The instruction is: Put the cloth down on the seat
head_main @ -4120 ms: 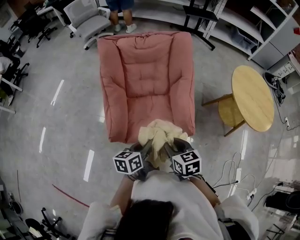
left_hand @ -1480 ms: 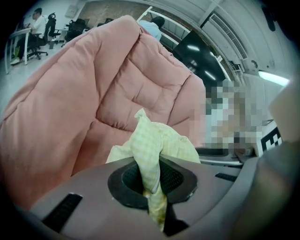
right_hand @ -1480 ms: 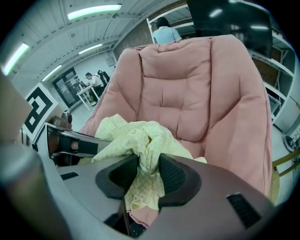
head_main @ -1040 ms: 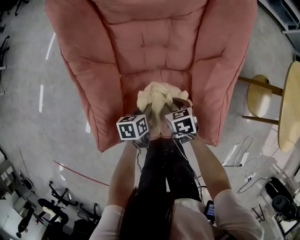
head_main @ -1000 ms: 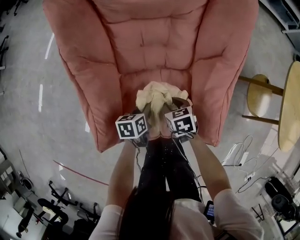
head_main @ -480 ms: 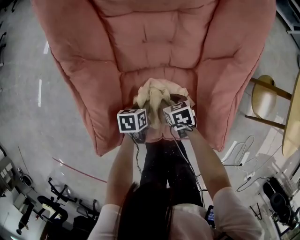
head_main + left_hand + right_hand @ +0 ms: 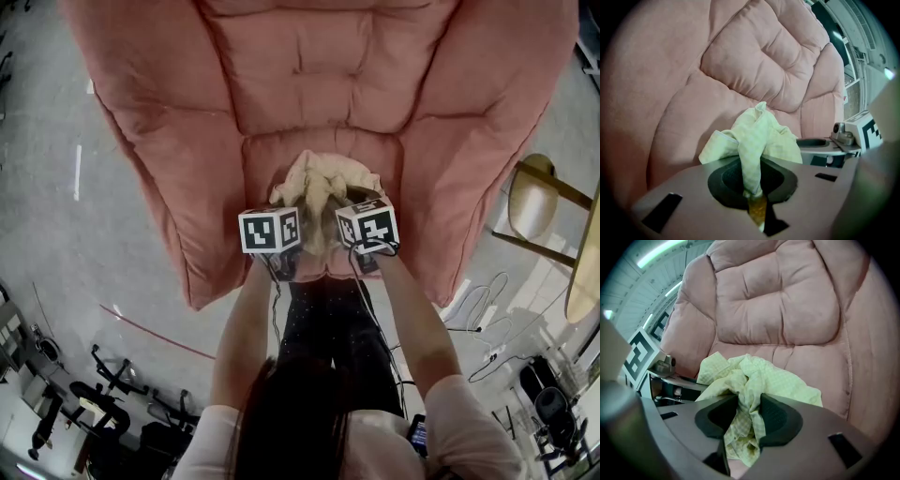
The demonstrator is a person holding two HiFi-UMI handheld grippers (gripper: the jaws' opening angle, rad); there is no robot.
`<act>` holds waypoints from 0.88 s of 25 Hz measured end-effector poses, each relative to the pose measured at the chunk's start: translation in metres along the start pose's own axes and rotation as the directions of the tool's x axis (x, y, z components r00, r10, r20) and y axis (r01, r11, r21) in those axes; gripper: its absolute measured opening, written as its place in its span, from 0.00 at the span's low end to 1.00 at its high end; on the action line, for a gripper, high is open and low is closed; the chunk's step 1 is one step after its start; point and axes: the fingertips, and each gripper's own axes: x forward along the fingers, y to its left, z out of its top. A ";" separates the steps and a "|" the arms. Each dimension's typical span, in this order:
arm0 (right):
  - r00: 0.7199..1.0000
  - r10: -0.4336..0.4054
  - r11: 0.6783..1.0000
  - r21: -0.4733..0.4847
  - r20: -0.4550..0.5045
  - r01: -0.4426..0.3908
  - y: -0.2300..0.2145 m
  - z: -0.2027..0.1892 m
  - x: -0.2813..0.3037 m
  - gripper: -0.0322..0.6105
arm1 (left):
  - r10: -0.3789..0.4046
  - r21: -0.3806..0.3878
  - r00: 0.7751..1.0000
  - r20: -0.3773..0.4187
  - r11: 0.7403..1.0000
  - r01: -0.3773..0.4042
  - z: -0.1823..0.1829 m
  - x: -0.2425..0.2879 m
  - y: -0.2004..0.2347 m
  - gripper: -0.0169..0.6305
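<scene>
Two-handed, lowering the cloth (image 7: 323, 178) nearer the seat (image 7: 264, 169) than a second ago, clenching it in left gripper (image 7: 751, 187) and right gripper (image 7: 743, 420) fingers; likely nearing release.

Open-plan lab or office workspace. Polished grey concrete floor (image 7: 56, 234), thin red line (image 7: 159, 333) marked across it. Black wheeled office chairs (image 7: 103, 398) crowd floor's lower-left corner. Loose cables (image 7: 483, 314) trail near floor's right edge, beside round wooden table (image 7: 586, 272). Pink armchair (image 7: 319, 84) mid-floor. Long ceiling strip lights (image 7: 661, 251) overhead.
</scene>
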 end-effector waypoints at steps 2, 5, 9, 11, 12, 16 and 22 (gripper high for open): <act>1.000 0.018 0.999 0.027 0.002 -0.018 -0.002 0.000 -0.001 0.35 | 0.005 0.010 1.000 -0.002 1.000 -0.004 0.003 -0.003 -0.001 0.10; 0.999 0.032 0.999 0.039 0.003 -0.032 -0.004 0.004 -0.006 0.38 | 0.024 0.020 1.000 0.016 1.000 -0.024 0.011 -0.007 -0.003 0.10; 0.999 0.040 0.998 0.042 -0.008 -0.039 0.009 0.008 -0.025 0.48 | 0.055 0.047 0.998 0.005 0.997 -0.055 0.010 -0.024 -0.007 0.17; 0.999 0.031 0.999 0.028 -0.009 -0.031 0.010 0.008 -0.034 0.51 | 0.051 0.051 0.999 0.014 0.997 -0.051 0.012 -0.033 -0.011 0.25; 1.000 0.027 0.999 0.023 -0.011 -0.027 0.008 0.006 -0.036 0.53 | 0.043 0.047 0.999 0.025 0.998 -0.044 0.014 -0.038 -0.013 0.31; 0.999 0.043 0.999 0.032 0.008 -0.043 0.019 0.005 -0.056 0.54 | -0.001 0.045 0.999 0.054 0.999 -0.002 0.017 -0.060 -0.027 0.46; 0.990 0.042 0.999 0.022 0.134 -0.046 0.046 0.034 -0.108 0.54 | -0.044 0.138 0.990 0.133 0.990 0.026 0.032 -0.114 -0.066 0.47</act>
